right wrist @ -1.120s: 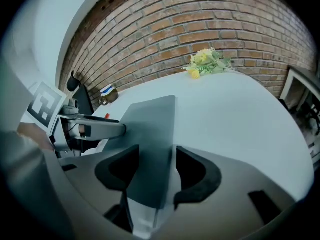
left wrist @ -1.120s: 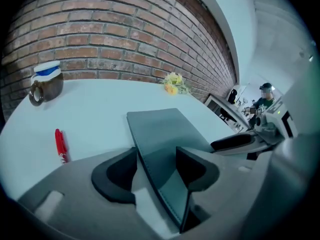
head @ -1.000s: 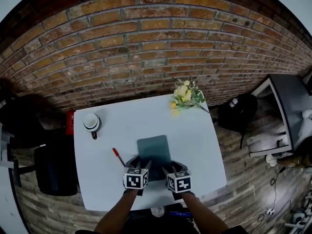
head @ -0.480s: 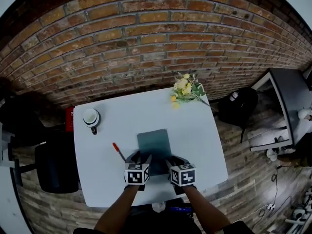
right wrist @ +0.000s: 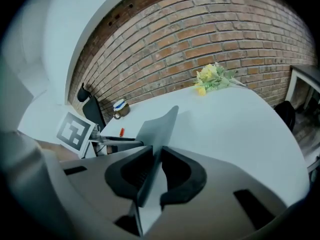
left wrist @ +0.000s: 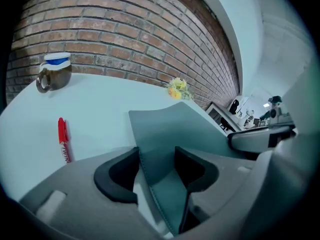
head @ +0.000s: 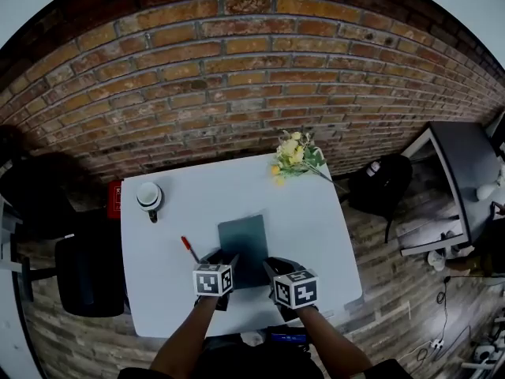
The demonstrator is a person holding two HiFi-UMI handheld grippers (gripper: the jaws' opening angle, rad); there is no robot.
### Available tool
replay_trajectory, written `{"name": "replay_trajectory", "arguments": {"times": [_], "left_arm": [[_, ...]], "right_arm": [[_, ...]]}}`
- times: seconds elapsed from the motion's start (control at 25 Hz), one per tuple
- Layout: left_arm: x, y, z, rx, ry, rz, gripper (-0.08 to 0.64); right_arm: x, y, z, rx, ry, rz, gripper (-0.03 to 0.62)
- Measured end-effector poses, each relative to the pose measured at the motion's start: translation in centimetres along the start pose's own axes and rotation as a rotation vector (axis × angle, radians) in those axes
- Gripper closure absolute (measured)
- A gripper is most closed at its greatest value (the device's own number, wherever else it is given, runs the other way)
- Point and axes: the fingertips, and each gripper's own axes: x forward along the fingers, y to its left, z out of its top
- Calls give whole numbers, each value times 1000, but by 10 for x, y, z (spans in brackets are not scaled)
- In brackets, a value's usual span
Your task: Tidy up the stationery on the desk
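Observation:
A dark teal notebook (head: 244,245) lies on the white desk (head: 316,212), in the middle near the front. My right gripper (right wrist: 156,154) has just been closing and is now shut on the notebook's near right edge (right wrist: 159,129), which stands up thin between the pads. My left gripper (left wrist: 156,156) is at the near left edge; its jaws stand wide apart with the teal cover (left wrist: 170,129) lying between them. In the head view both grippers, left (head: 225,265) and right (head: 272,268), sit at the notebook's near edge. A red pen (head: 190,249) lies to its left.
A mug with a white lid (head: 148,197) stands at the desk's back left. A bunch of yellow flowers (head: 293,155) lies at the back right corner. A brick wall runs behind the desk; a dark chair (head: 91,275) is at its left.
The right gripper has shut on the notebook's near edge and risen, lifting that side of the cover. The left gripper has stayed put.

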Motion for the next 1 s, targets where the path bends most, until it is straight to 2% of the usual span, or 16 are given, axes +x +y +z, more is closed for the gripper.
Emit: {"name": "replay_trajectory", "arguments": {"times": [0.16, 0.4, 0.52, 0.64, 0.84, 1.0], "left_arm": [[-6, 1, 1, -48, -4, -24, 328], [-23, 7, 7, -103, -64, -49, 330], [-28, 10, 8, -76, -58, -40, 364], [-32, 11, 9, -47, -45, -35, 365], [-51, 6, 19, -139, -68, -142, 367], [-75, 4, 44, -185, -138, -181, 370]], "right_arm": [[-8, 16, 10, -48, -12, 30, 526], [-19, 44, 24, -121, -47, 62, 529], [-21, 59, 30, -168, -58, 78, 526], [-22, 71, 33, -204, -64, 85, 523], [-21, 94, 39, -236, -78, 136, 521], [-18, 112, 41, -262, -95, 167, 517]]}}
